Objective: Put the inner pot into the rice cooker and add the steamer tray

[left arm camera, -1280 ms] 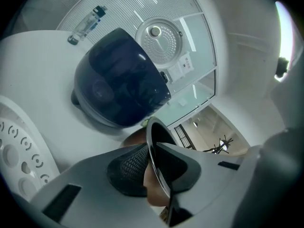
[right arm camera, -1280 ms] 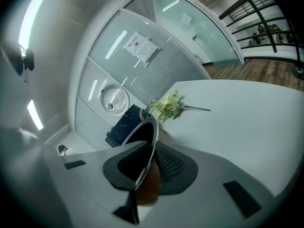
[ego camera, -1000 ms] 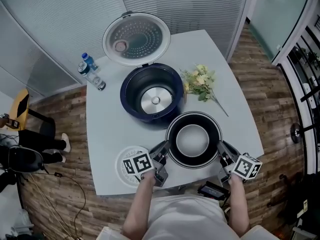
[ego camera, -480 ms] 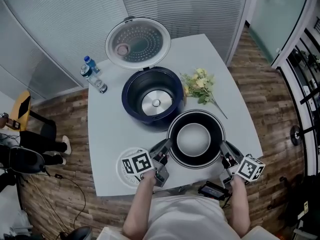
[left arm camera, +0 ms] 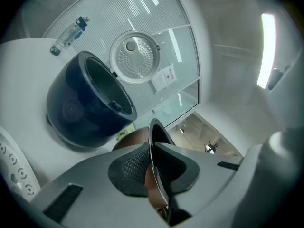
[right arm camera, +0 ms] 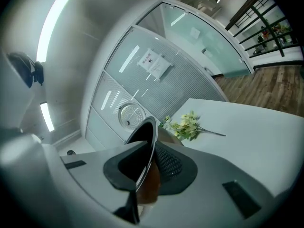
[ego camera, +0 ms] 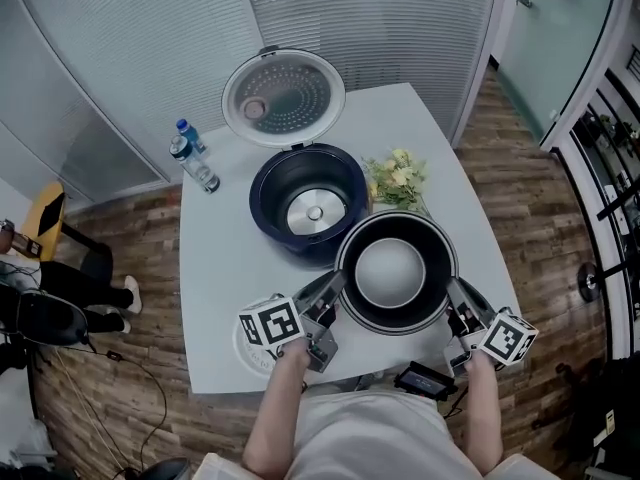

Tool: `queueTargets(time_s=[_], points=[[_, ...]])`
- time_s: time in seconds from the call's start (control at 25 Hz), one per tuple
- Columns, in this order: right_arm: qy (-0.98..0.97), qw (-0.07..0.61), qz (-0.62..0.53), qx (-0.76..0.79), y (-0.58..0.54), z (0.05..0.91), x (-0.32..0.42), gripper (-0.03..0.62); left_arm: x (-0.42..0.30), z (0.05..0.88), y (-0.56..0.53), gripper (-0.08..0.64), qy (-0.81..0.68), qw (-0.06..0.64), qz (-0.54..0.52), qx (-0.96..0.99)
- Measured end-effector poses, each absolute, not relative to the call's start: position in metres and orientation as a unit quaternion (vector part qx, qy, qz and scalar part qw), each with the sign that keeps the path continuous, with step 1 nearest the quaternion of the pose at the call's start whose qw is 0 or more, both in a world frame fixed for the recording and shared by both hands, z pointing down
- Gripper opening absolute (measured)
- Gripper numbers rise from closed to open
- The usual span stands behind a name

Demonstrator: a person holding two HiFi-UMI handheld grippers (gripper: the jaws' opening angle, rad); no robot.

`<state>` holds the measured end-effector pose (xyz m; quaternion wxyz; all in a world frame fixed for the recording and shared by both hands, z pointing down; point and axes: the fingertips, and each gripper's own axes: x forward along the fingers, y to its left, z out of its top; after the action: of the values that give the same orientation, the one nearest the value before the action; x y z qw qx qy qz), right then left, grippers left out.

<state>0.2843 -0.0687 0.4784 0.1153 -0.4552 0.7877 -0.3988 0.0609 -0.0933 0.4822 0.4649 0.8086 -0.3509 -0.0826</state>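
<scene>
The left gripper (ego camera: 330, 296) and right gripper (ego camera: 455, 308) are each clamped on opposite sides of the rim of the inner pot (ego camera: 392, 271), which hangs above the worktop (ego camera: 225, 258). The pot is round, dark-walled, pale-bottomed and empty. The open rice cooker (ego camera: 308, 200) lies straight ahead of both grippers, just beyond the pot and equally near each.

On the white table (ego camera: 215, 258) the rice cooker (ego camera: 275, 183) is navy blue with a silver, dot-patterned lid (ego camera: 284, 98), the inner pot (ego camera: 396, 271) black with a grey floor, the flowers (ego camera: 398, 177) pale yellow and green, the water bottle (ego camera: 194, 158) blue-capped.
</scene>
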Motion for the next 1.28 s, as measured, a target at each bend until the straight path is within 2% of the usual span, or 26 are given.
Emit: queueTargets(time_s=[0.76,1.28], points=[[0.846,0.185,-0.306,-0.395,-0.103,0.358,0.255,0.057,0.037,0.376,-0.122,0.032,-0.343,0.392,-0.161,0.838],[0.878,0.188,-0.285,-0.336,-0.152,0.316,0.199,0.055,-0.021,0.332,-0.149,0.031,-0.381,0.349,-0.202,0.832]])
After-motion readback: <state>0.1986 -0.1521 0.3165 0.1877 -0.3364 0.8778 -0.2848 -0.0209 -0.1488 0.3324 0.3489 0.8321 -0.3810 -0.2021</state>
